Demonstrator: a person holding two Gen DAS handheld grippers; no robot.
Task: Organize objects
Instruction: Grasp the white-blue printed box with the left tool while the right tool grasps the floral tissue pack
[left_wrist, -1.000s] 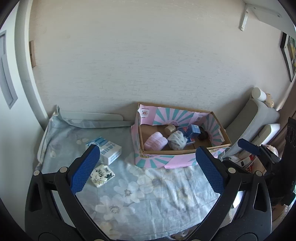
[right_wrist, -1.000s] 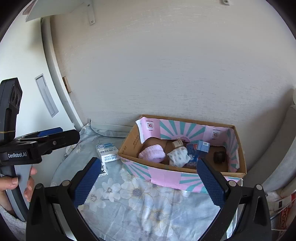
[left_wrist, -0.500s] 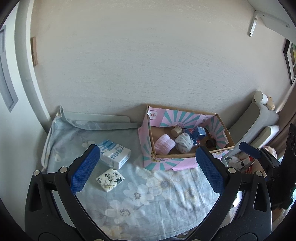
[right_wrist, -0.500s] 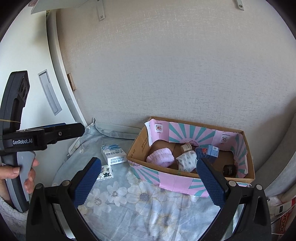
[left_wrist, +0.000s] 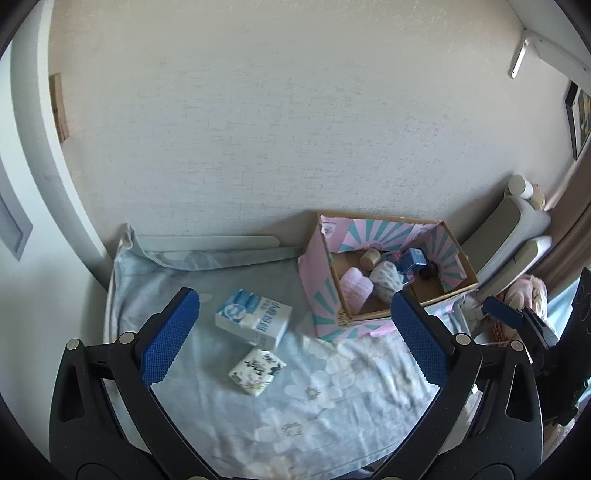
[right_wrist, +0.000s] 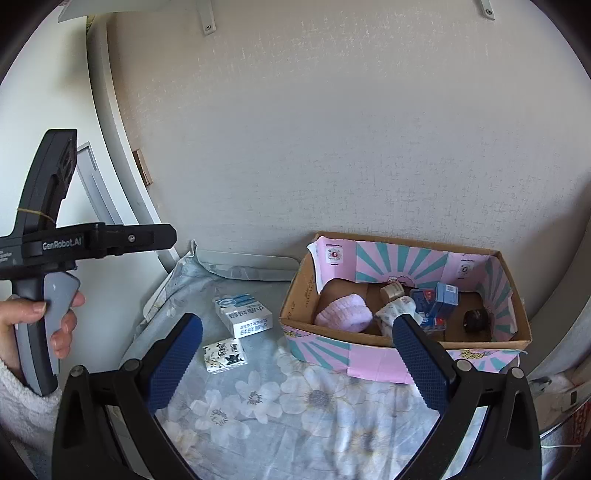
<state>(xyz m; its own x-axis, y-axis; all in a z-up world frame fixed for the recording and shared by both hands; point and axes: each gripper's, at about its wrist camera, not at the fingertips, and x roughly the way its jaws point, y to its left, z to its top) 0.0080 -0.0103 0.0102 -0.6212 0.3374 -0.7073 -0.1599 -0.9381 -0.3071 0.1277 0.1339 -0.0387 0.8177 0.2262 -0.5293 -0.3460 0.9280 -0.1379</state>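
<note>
Near the left edge of the flower-printed blue bedsheet (left_wrist: 332, 398), through the left wrist camera: blue-and-white rectangular carton (left_wrist: 253, 320) and small floral-printed white packet (left_wrist: 257, 372), touching or nearly so, both outside the pink-and-teal-lined cardboard box (left_wrist: 384, 280). Left gripper (left_wrist: 295, 341) hovering, fingers spread wide, empty. Risk: nudging the carton while pinching the packet.

Through the right wrist camera: right gripper (right_wrist: 297, 363) likewise spread and empty. Could snag the box's loose pink flap (right_wrist: 373, 360).

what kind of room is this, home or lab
Most likely a home, perhaps a bedroom or living room: a small table under a floral cloth against a wallpapered wall, a cardboard box of household odds and ends, and a framed picture.
</note>
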